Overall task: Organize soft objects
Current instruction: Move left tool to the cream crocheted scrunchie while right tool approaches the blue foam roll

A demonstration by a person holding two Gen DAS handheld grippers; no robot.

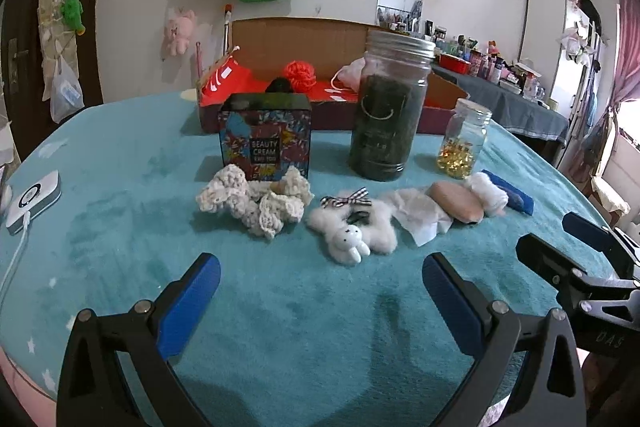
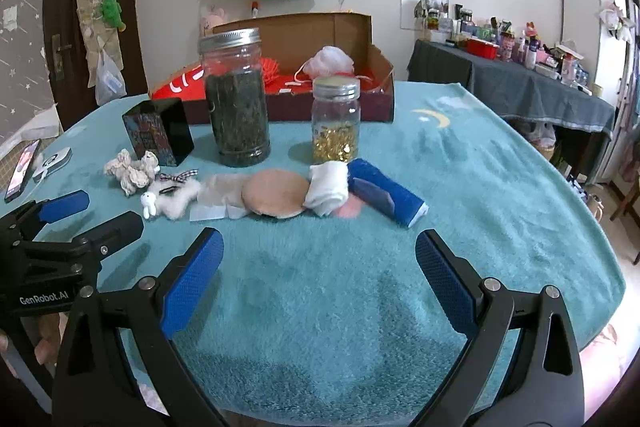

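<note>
Hovering wide and empty, left tongs (image 1: 320,291) and right tongs (image 2: 320,267) face the soft objects on the bench (image 2: 480,167) before the cardboard box (image 2: 376,67); nothing gripped yet, so next probably close on the crochet piece (image 1: 252,203) or plush rabbit (image 1: 352,235).

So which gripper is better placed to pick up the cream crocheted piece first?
Left. The left gripper is open and faces the crocheted piece nearly head-on; for the right gripper it lies far off to the side.

Box (image 1: 265,136) — "BEAUTY CREAM"; left claw (image 2: 66,215) — "GenRobot.AI".
</note>
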